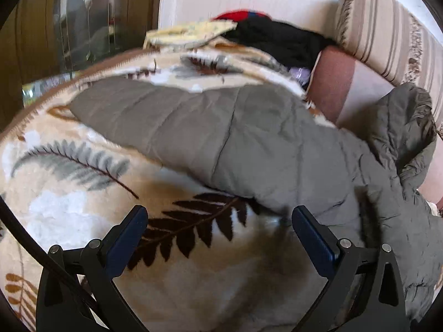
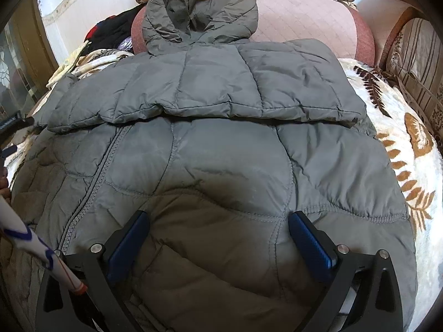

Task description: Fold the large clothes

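Grey puffer jacket [image 2: 210,149] lies flat on a fern-print blanket [image 1: 83,193], hood [image 2: 199,13] at the far end on a pink cushion [image 2: 304,19]. One sleeve [image 2: 210,94] is folded across the chest; the other [image 1: 177,127] stretches out over the blanket. L gripper [image 1: 220,222] fingers wide apart w/ nothing between them, above the blanket beside the sleeve. R gripper [image 2: 218,228] fingers also spread, empty, over the jacket's lower part.

**Colours & patterns**

Puffer jacket [image 2: 221,149]: grey-olive, quilted stitching, hood [image 2: 199,8] same shade. Blanket [image 1: 83,193]: cream w/ fern leaves in dark brown, grey & tan, brown edge. Cushion [image 1: 387,33]: beige w/ brown stripes. Sofa seat [image 2: 304,22]: pink, quilted. Clothes pile [image 1: 277,36]: black, w/ red & blue. Gripper pads [image 2: 310,243]: blue on black frames.
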A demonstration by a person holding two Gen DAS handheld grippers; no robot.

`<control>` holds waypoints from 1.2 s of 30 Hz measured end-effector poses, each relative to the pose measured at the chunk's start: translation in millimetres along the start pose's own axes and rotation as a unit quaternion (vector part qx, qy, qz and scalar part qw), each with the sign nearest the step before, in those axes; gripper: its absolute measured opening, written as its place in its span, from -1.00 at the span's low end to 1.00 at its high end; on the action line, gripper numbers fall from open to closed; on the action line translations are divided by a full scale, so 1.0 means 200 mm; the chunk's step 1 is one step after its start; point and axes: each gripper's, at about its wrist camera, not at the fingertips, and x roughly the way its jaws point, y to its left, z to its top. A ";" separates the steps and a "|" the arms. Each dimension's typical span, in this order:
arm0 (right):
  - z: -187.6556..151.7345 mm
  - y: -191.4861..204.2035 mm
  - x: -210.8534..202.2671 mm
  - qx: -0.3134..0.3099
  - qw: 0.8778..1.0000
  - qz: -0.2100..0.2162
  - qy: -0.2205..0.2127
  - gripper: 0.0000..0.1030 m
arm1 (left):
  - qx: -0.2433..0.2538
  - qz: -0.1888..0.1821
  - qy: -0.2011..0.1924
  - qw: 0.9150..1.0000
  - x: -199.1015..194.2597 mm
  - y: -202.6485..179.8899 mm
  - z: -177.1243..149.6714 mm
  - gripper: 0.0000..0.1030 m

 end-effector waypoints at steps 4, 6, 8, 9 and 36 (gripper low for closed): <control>0.00 0.02 0.01 -0.006 1.000 -0.008 -0.004 1.00 | -0.017 -0.019 0.011 1.000 0.00 0.04 0.01 1.00; 0.00 0.01 0.01 -0.006 1.000 -0.008 -0.004 1.00 | 0.001 -0.015 0.010 1.000 -0.03 0.03 0.01 1.00; 0.00 0.01 0.01 -0.007 1.000 -0.008 -0.004 1.00 | 0.005 -0.035 -0.001 0.999 -0.13 0.03 0.01 1.00; 0.00 0.01 0.00 -0.006 1.000 -0.007 -0.005 1.00 | 0.009 -0.050 -0.002 0.999 -0.17 0.02 0.00 1.00; 0.07 0.13 -0.74 0.044 0.990 0.115 -0.064 0.68 | 0.041 -0.150 -0.114 0.981 -1.65 -0.17 -0.28 1.00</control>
